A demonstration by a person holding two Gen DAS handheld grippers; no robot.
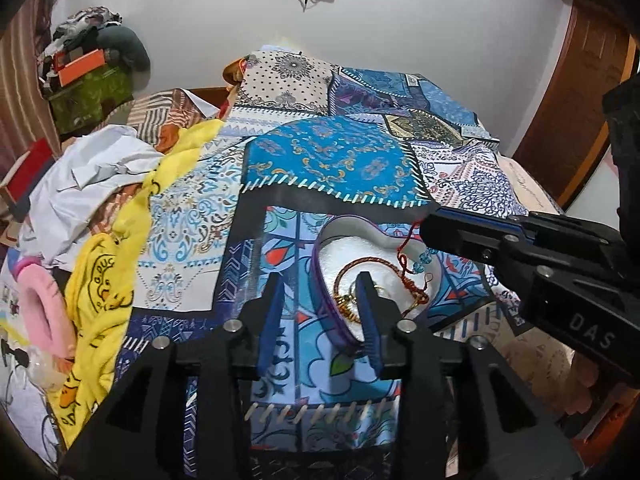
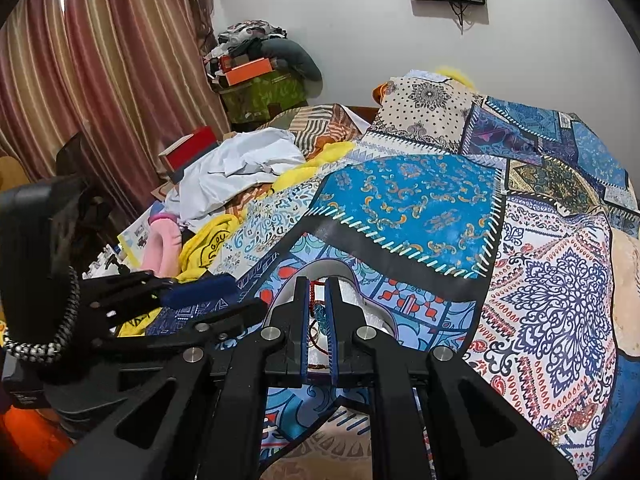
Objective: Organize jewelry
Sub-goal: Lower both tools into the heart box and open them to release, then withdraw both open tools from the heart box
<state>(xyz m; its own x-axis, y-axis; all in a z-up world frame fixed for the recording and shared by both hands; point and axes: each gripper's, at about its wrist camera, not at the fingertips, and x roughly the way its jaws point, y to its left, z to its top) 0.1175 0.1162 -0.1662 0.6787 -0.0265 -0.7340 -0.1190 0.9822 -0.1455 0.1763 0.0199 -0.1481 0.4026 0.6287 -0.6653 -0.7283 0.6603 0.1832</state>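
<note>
On the patchwork bedspread (image 1: 328, 160), left side piled with yellow cloth (image 1: 104, 280) and white clothes (image 1: 92, 176); heart-shaped box (image 1: 384, 236), purple rim, white padding, holds a brown cord bracelet (image 1: 360, 268) and gold jewelry (image 1: 346, 304). Left gripper (image 1: 320, 300) tilted down, jaws part open straddling the box's near-left rim, pads not pressing anything. Right gripper (image 2: 319, 300) comes from the right, jaws pinched on a red thread bracelet (image 2: 318, 294) with teal beads, dangling over the box. Far bedspread free
</note>
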